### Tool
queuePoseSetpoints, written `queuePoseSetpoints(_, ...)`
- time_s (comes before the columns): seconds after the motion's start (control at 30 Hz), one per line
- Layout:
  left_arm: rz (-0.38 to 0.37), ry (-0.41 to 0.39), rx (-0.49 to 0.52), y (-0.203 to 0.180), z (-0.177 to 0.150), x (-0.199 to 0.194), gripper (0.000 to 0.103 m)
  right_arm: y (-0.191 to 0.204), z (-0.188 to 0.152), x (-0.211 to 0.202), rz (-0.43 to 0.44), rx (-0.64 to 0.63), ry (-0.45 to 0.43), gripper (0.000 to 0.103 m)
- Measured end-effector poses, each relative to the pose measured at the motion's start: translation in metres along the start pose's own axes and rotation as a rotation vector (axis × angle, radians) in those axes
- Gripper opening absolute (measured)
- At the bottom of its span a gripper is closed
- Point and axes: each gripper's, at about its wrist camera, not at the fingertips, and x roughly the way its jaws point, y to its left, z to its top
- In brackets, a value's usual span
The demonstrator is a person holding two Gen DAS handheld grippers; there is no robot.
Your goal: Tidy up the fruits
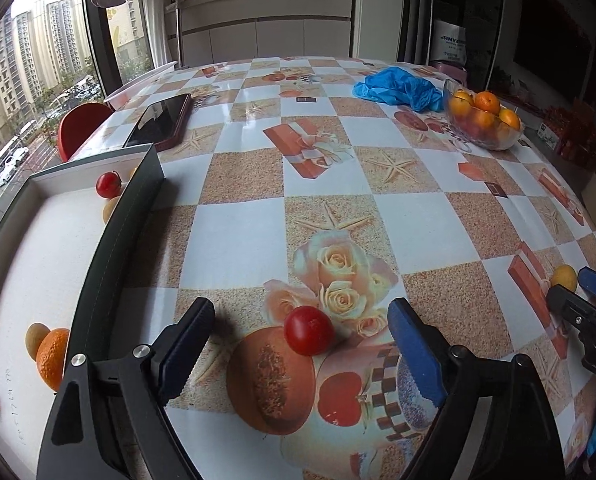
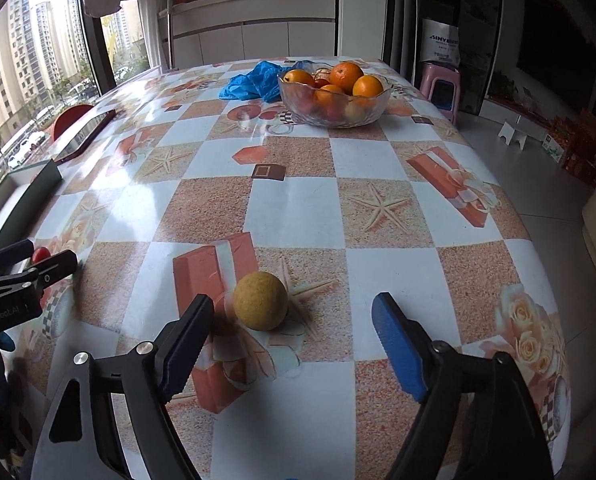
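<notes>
A: We start with the table (image 2: 378, 200), covered by a checked oilcloth printed with starfish, roses and gift boxes. At its left edge we note a dark-walled box (image 1: 138, 200) with a white floor; it holds an orange (image 1: 52, 356), a small red fruit (image 1: 108, 184) and several yellowish ones.

B: At the far end we log a glass bowl (image 2: 334, 100) piled with oranges and a few reddish fruits, with a crumpled blue plastic bag (image 2: 254, 80) just beside it. A dark phone in a red case (image 1: 162, 122) lies near the box's far corner.

A: Left gripper (image 1: 302, 344): jaws spread wide, gripping nothing. A red fruit (image 1: 309, 330), tomato-like as far as we can judge through the fisheye, rests on the cloth between the fingers, touching neither pad.

B: Right gripper (image 2: 294, 340): also wide open and empty. A rough-skinned yellow fruit (image 2: 260, 301) sits on the cloth between its fingers, nearer the left pad, with a gap on both sides.

A: We see each gripper at the edge of the other's view, both over the near end of the table.
</notes>
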Motion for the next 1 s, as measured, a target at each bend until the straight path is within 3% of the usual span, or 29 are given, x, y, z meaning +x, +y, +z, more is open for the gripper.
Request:
queuePoseSetpoints(0.1,0.001,0.007,-0.015,0.0021,0.0002,0.0014,0.095,0.0012,0.0026,0.003,0.005,0.004,0.008,0.088)
queuePoseSetpoints(0.23,0.005,0.008,-0.015,0.0041,-0.0002,0.0015,0.096,0.0078,0.0061,0.0096,0.028,-0.028,0.045,0.103)
queuePoseSetpoints(0.37,0.011,0.018,-0.021,0.0048,0.0003,0.0034,0.102,0.0085,0.0058,0.0097,0.031,-0.028,0.044,0.103)
queuePoseSetpoints(1.0,0.011,0.018,-0.021,0.0043,0.0002,0.0033,0.102,0.0082,0.0047,0.0089,0.032,-0.03,0.041,0.103)
